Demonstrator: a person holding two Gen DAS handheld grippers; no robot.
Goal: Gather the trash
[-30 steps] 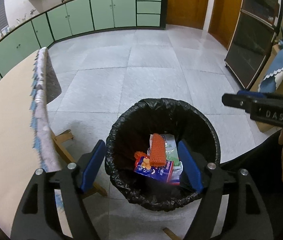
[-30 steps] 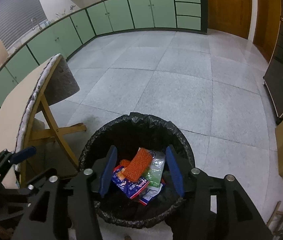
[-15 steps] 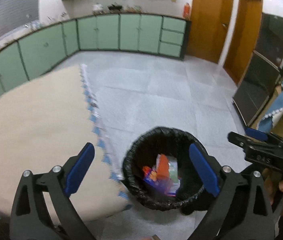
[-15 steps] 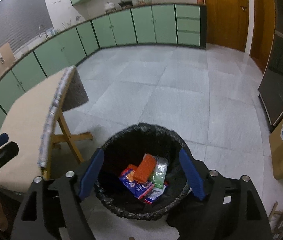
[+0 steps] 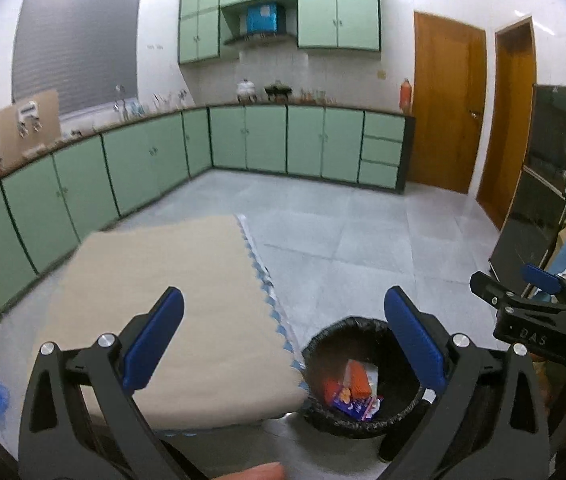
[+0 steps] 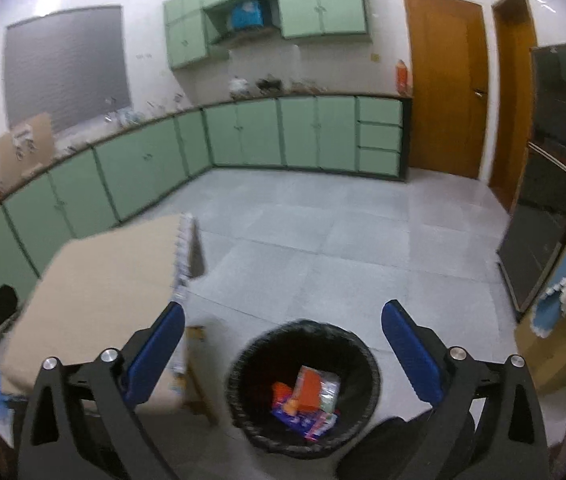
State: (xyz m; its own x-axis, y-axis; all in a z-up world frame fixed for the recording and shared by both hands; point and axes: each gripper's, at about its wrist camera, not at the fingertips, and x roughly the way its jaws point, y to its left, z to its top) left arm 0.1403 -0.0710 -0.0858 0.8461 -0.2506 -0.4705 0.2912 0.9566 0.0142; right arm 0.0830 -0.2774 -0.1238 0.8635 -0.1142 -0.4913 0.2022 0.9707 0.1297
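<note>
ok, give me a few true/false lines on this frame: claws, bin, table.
1. The left claw is open and holds nothing. True.
2. The round bin with the black plastic liner is empty. False: an orange packet and a blue printed wrapper lie inside it.
3. The right claw is shut on a wrapper. False: its jaws stand wide apart and hold nothing.
4. The bin stands on the grey tiled floor beside the table with the beige cloth. True.
5. Trash lies on the beige cloth. False: the part in view shows none.
</note>
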